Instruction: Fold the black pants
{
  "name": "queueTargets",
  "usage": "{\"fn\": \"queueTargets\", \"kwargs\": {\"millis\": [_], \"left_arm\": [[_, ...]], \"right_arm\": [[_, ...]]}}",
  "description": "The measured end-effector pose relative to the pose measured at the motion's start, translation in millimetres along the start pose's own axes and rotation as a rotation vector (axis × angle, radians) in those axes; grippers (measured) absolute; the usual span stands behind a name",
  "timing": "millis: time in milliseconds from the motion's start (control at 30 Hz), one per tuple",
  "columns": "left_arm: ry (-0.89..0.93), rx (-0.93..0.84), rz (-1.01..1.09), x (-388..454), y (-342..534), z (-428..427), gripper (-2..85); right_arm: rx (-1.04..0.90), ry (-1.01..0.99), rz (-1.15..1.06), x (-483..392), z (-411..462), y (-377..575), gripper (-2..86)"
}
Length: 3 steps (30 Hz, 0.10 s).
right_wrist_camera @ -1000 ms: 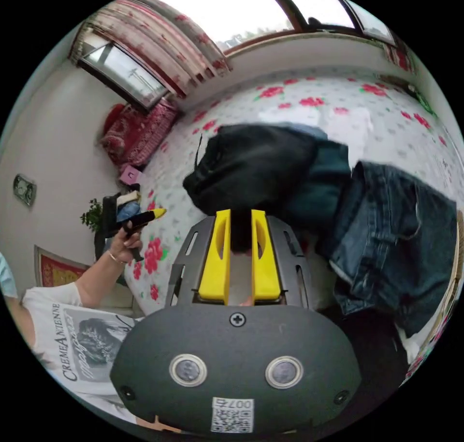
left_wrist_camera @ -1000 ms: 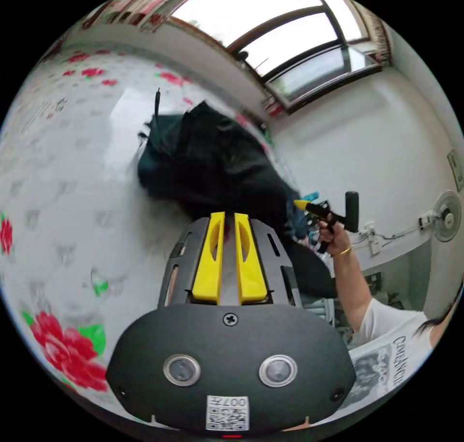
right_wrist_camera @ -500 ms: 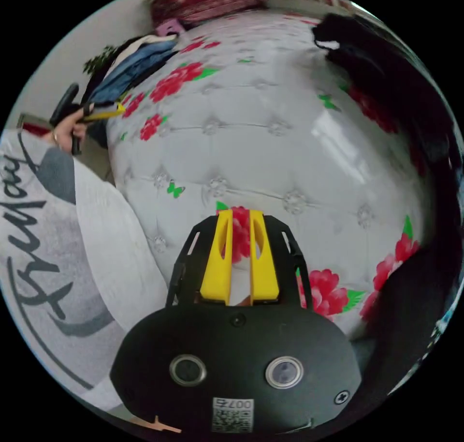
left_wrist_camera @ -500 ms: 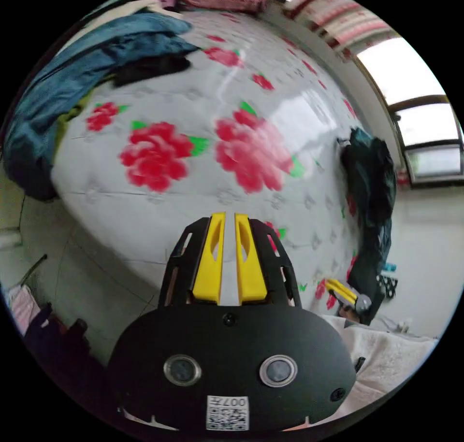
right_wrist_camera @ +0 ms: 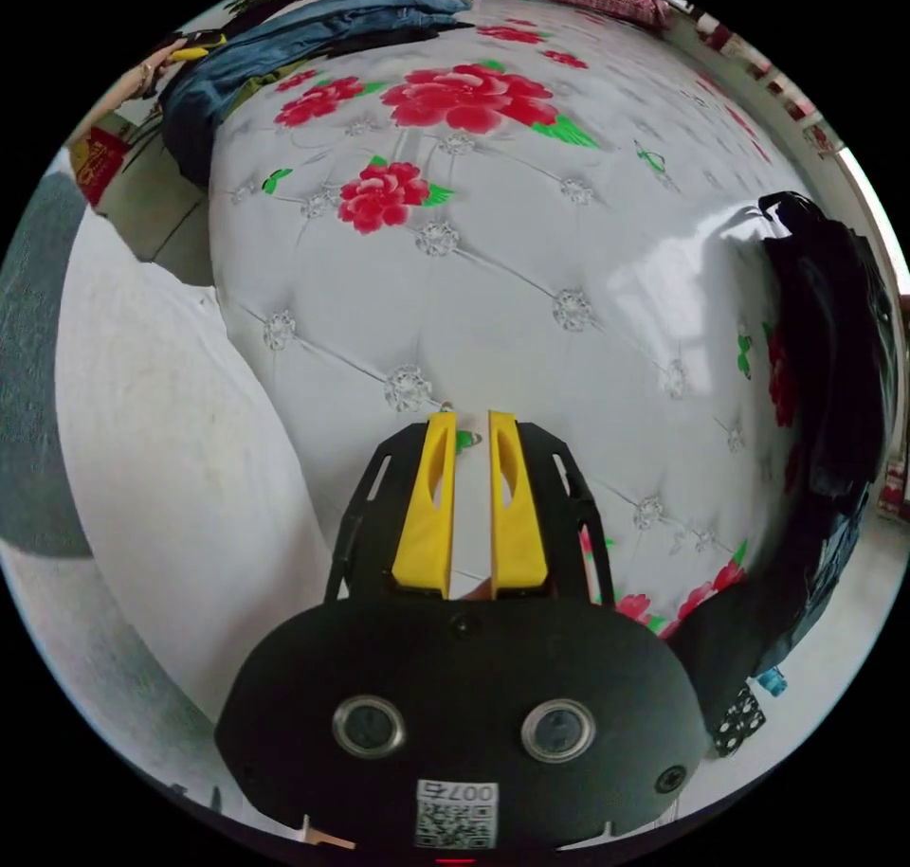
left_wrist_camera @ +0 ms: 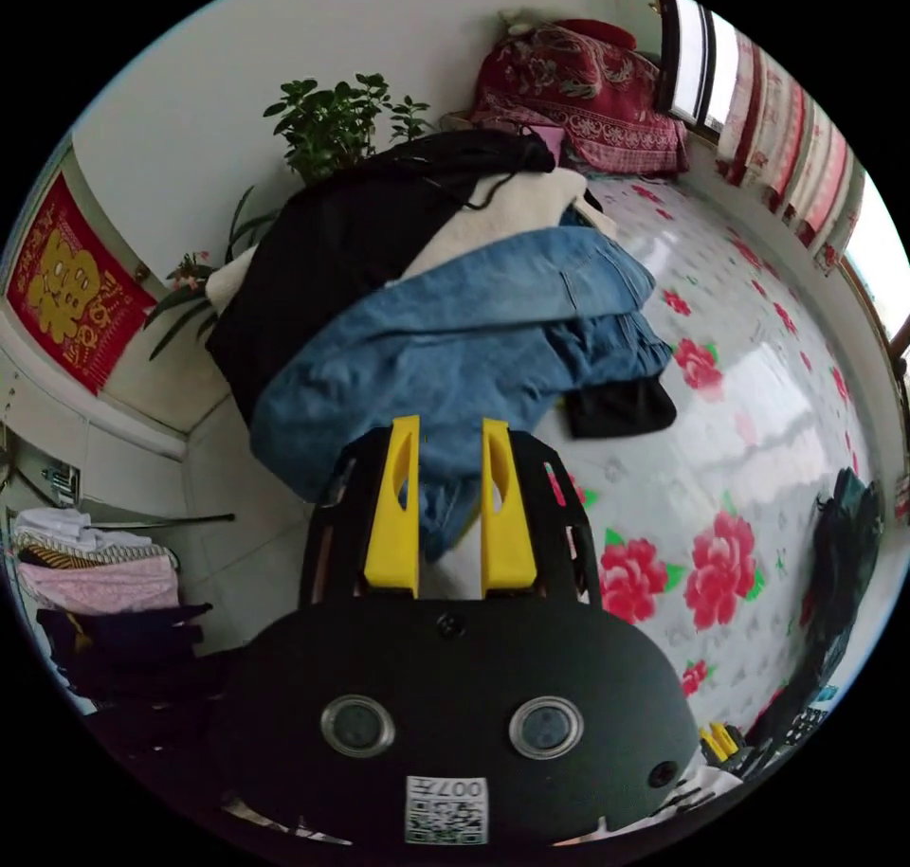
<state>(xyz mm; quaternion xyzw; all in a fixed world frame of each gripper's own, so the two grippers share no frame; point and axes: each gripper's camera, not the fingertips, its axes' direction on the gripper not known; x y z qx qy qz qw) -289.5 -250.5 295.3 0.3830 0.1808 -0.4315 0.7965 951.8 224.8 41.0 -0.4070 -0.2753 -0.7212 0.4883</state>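
My left gripper (left_wrist_camera: 448, 426) stands open just in front of a heap of clothes at the bed's end. Blue jeans (left_wrist_camera: 455, 336) lie on the near side of the heap. A black garment (left_wrist_camera: 322, 261) lies over the top of it, and another black piece (left_wrist_camera: 621, 407) sticks out from under the jeans. My right gripper (right_wrist_camera: 471, 419) is shut on nothing, low over the white flowered bed cover (right_wrist_camera: 512, 242). The left gripper (right_wrist_camera: 194, 52) also appears far off beside the jeans (right_wrist_camera: 284, 43). A dark stack of folded clothes (right_wrist_camera: 834, 365) sits at the bed's far side.
A potted plant (left_wrist_camera: 336, 128) and red bedding (left_wrist_camera: 588, 90) stand behind the heap. More clothes (left_wrist_camera: 95, 564) hang at the lower left. The dark stack (left_wrist_camera: 844, 545) lies at the bed's far edge. The person's white shirt (right_wrist_camera: 142, 431) is close on the left.
Both views have swung away from the dark stack, the left one onto the heap of clothes. My left gripper's jaws have opened. The right gripper's jaws stand as before.
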Motion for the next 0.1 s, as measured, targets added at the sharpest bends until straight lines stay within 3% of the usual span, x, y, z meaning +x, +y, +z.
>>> {"fn": "queueTargets", "kwargs": {"millis": [100], "left_arm": [[0.01,-0.002,0.007,-6,-34,13,11.1]], "right_arm": [[0.009,-0.01,0.08,-2,-12,-13,6.2]]}}
